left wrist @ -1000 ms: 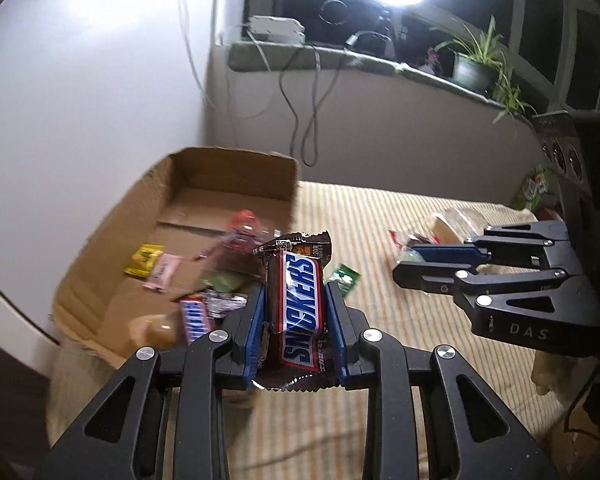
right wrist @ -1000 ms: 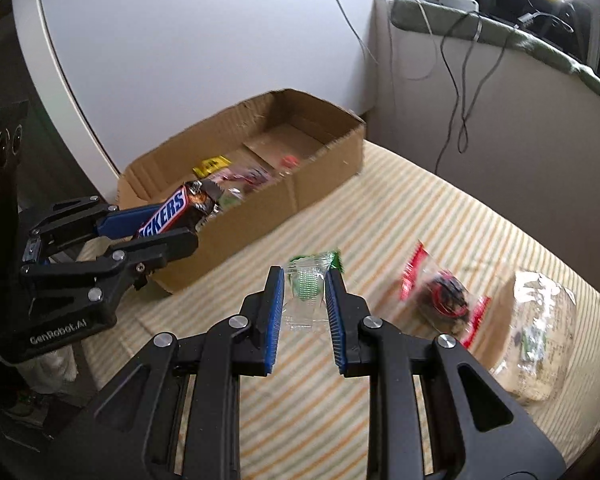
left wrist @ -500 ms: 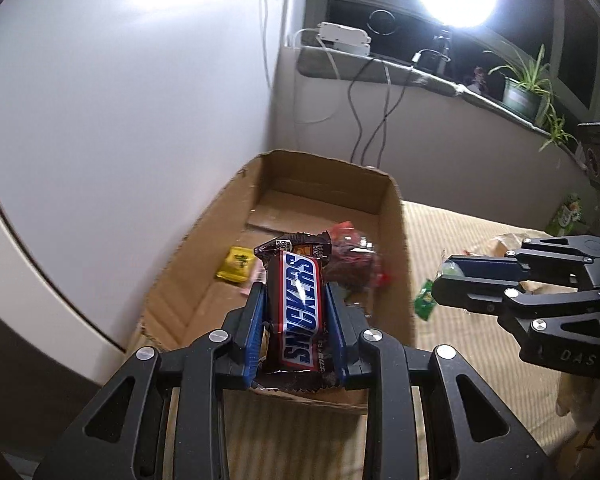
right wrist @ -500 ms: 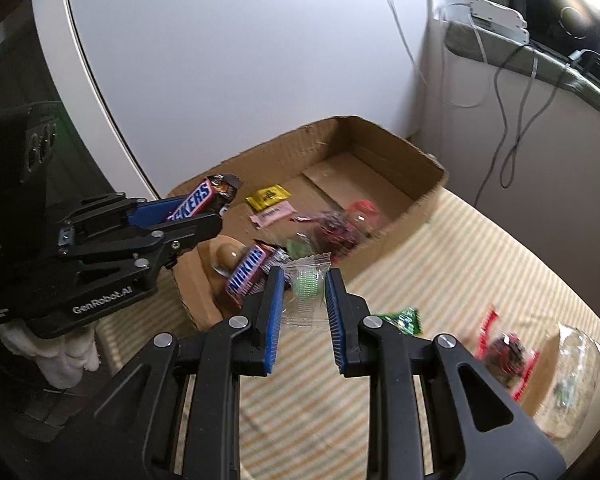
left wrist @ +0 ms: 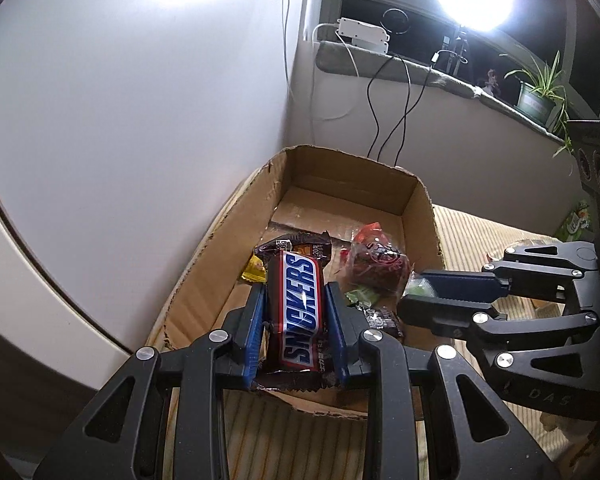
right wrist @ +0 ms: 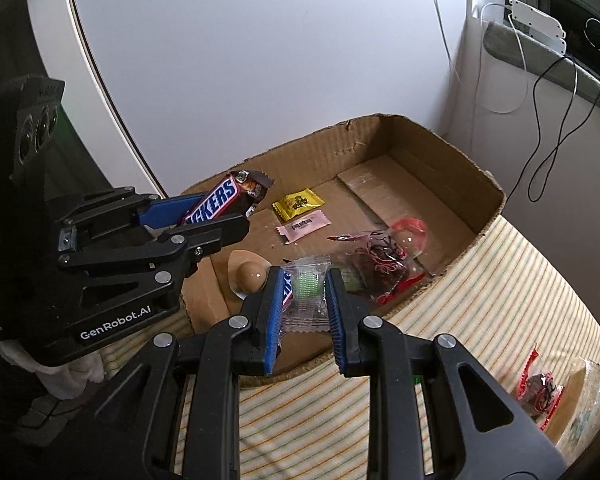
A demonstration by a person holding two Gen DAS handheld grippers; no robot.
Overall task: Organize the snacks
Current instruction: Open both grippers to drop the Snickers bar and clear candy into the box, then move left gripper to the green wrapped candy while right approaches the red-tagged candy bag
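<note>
Cardboard box (right wrist: 440, 160) w/ several snacks; left gripper (left wrist: 296, 308) clamps 1 Snickers bar (left wrist: 300, 312), right gripper (right wrist: 304, 292) 1 green candy (right wrist: 308, 286).

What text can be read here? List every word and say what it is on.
"SNICKERS": on the chocolate bar held in the left hand-held gripper.
"GenRobot.AI": on the left hand-held gripper's body, right wrist view.
"DAS": on the right hand-held gripper body, left wrist view.
Print on the yellow packet and pink packet: too small to read.
</note>
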